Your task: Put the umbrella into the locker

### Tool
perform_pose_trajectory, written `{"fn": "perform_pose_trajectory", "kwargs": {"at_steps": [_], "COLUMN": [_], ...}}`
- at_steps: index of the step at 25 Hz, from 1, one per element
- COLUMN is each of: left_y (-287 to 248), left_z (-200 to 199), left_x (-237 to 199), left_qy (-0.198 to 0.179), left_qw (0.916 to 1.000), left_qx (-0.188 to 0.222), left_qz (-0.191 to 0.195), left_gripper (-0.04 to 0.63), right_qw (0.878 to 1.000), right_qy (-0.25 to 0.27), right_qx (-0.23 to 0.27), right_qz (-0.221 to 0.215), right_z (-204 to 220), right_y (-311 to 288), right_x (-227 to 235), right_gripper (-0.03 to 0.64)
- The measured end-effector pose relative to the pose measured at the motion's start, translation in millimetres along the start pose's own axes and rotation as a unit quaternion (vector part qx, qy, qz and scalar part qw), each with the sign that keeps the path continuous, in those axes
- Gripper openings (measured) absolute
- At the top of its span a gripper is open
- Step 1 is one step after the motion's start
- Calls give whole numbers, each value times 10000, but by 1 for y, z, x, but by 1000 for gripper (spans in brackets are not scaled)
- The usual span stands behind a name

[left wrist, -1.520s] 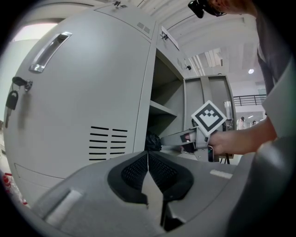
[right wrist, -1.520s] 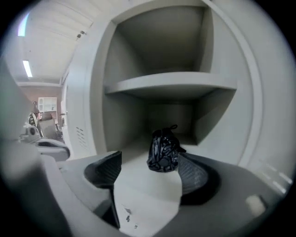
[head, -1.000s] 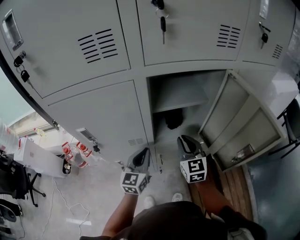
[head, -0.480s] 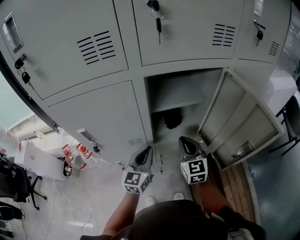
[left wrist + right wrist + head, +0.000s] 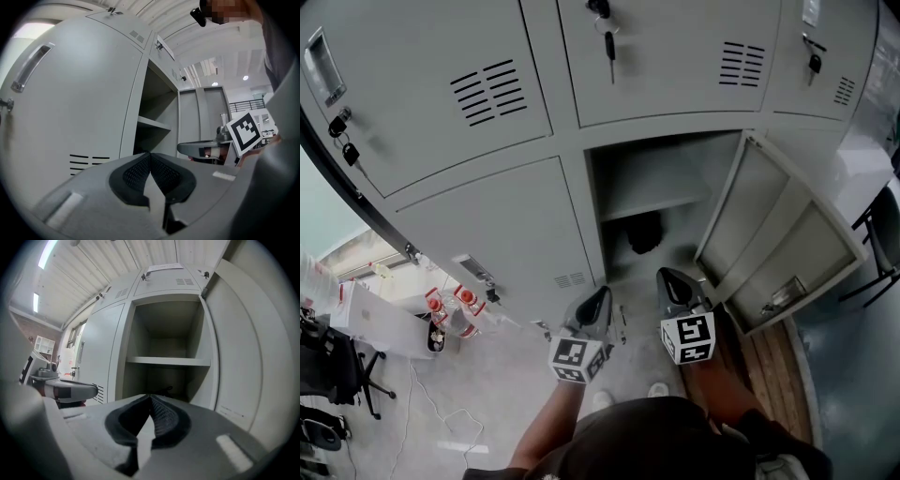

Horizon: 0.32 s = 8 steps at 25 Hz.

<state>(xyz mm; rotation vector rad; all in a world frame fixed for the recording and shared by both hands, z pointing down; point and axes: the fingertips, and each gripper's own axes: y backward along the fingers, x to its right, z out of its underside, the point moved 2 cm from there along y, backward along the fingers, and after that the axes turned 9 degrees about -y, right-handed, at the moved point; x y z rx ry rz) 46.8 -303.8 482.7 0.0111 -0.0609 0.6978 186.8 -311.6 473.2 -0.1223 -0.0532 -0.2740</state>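
Observation:
A black folded umbrella [image 5: 644,232] lies inside the open locker [image 5: 623,178], in the lower compartment under the shelf [image 5: 656,204]. In the right gripper view the umbrella [image 5: 164,391] shows as a dark shape just beyond the jaw tips. My right gripper [image 5: 667,278] is level in front of the opening, shut and empty, with its pads together [image 5: 150,396]. My left gripper [image 5: 598,298] hovers beside it, facing the shut door left of the opening. It too is shut on nothing [image 5: 150,154].
The locker door [image 5: 778,244] swings wide open to the right. Keys [image 5: 607,42] hang from the upper doors. Bottles with red caps [image 5: 450,309] and a white box [image 5: 375,319] stand on the floor at left, near a black chair [image 5: 328,366].
My left gripper has edged a little up and toward the locker. The right gripper stays where it was, and the umbrella has not moved.

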Motion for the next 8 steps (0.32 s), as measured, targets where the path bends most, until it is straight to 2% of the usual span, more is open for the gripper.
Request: {"fn": "perform_pose_trajectory", "kwargs": {"at_steps": [8], "left_y": [-7], "left_z": [-3], "left_x": [5], "left_qy": [-12], "left_qw": [10000], "left_qx": [89], "left_qz": [40], "left_gripper": [5], "right_qw": [9999], "right_qy": [-78], "right_qx": [148], "right_qz": [-37], "right_z": [-3], "right_y": [-1], "right_x": [-1], "right_gripper": [3]}}
